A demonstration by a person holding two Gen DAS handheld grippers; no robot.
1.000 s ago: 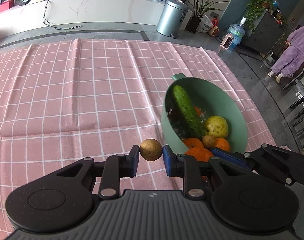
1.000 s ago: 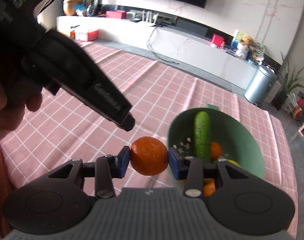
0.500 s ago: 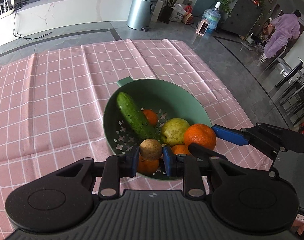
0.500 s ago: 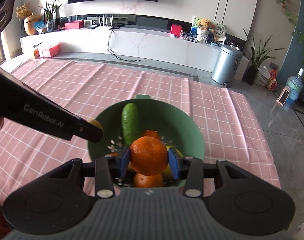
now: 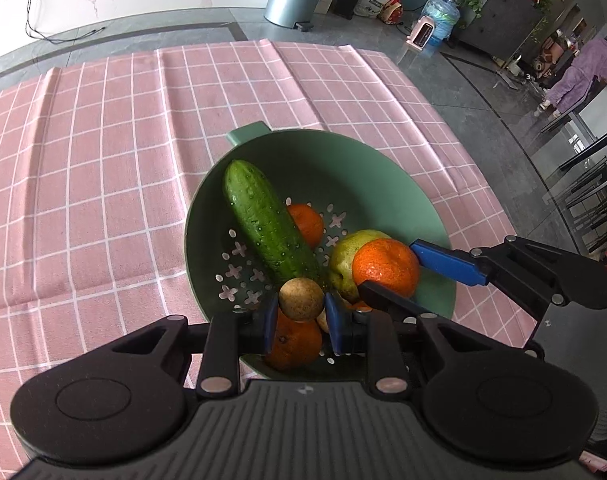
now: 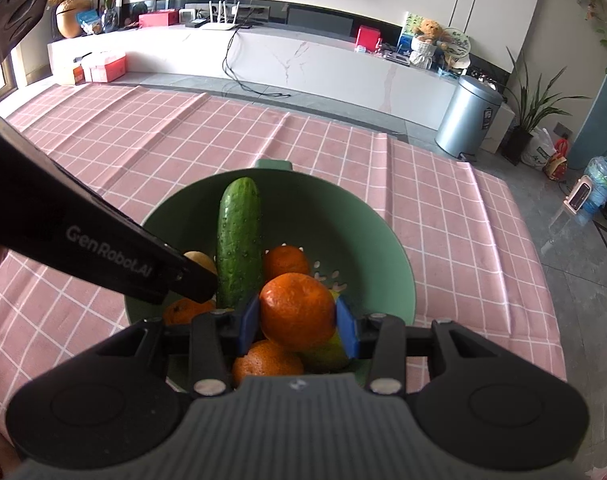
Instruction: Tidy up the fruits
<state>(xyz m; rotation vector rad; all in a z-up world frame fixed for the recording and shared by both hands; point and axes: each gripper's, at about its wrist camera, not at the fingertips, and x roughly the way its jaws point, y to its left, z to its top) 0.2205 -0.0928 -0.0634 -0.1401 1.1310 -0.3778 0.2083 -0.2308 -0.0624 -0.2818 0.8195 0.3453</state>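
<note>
A green colander bowl [image 5: 367,184] sits on the pink checked cloth and holds a cucumber [image 5: 263,216], oranges [image 5: 305,222] and a yellow-green pear [image 5: 343,256]. My left gripper [image 5: 301,314] is shut on a small round brown fruit [image 5: 301,299] above the bowl's near side. My right gripper [image 6: 297,320] is shut on an orange [image 6: 297,310] over the bowl [image 6: 355,232]; it also shows in the left wrist view [image 5: 385,266]. The cucumber [image 6: 239,240] and more oranges [image 6: 284,261] lie below. The left gripper's body crosses the right wrist view at the left.
The pink checked cloth [image 5: 83,168] covers the table around the bowl. The table's right edge drops to a grey floor [image 5: 483,92]. A metal bin [image 6: 467,116] and a white counter [image 6: 303,56] stand beyond. A person in purple [image 5: 579,72] stands far right.
Both grippers have moved over the bowl with their fruit still held. The bowl now sits centred under both cameras and looks closer.
</note>
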